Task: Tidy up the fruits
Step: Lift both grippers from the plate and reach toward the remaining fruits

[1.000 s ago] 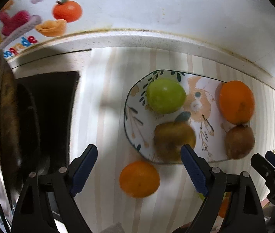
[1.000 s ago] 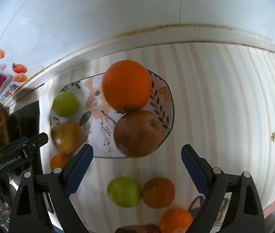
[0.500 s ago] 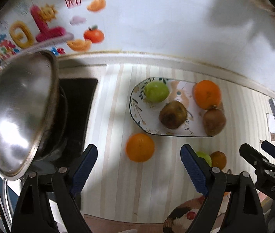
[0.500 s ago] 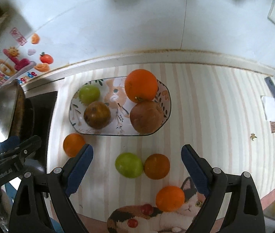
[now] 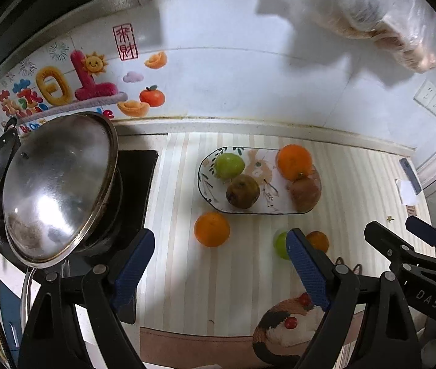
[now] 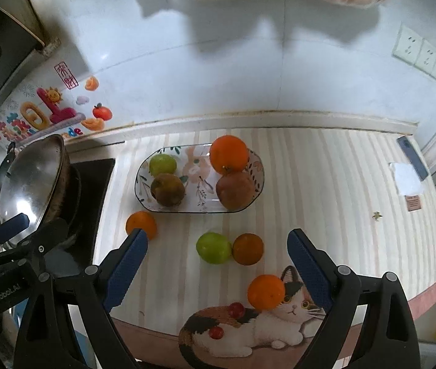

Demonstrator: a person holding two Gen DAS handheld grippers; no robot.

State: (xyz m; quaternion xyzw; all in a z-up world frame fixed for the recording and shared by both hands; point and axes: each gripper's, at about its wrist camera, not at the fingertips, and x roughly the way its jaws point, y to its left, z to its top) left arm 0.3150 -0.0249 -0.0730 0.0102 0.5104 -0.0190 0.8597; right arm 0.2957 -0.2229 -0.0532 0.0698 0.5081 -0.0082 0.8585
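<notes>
Both our tongs hang high over the striped counter, jaws spread wide and holding nothing: the left tongs (image 5: 221,264) on the stove side, the right tongs (image 6: 218,264) toward the open end of the counter.

Nearest to us, an orange (image 6: 266,291) sits on the cat picture (image 6: 248,326) at the counter's front edge, just inside the right tongs' right finger. A little farther, a green fruit (image 6: 214,247) and a darker orange (image 6: 247,249) lie touching each other, almost straight ahead between the right tongs' fingers. A fourth loose orange (image 5: 212,229) lies apart on the stove side, between the left tongs' fingers.

Beyond them stands the plate (image 6: 199,210), its long axis running across our view, parallel to the wall. It already holds a green fruit (image 6: 162,164) and a brownish one (image 6: 168,189) at the stove end, an orange (image 6: 229,153) and a reddish apple (image 6: 235,189) at the other.

We judge that the lone orange falls to the left hand and the front three to the right, each going forward to the plate's bare middle.
</notes>
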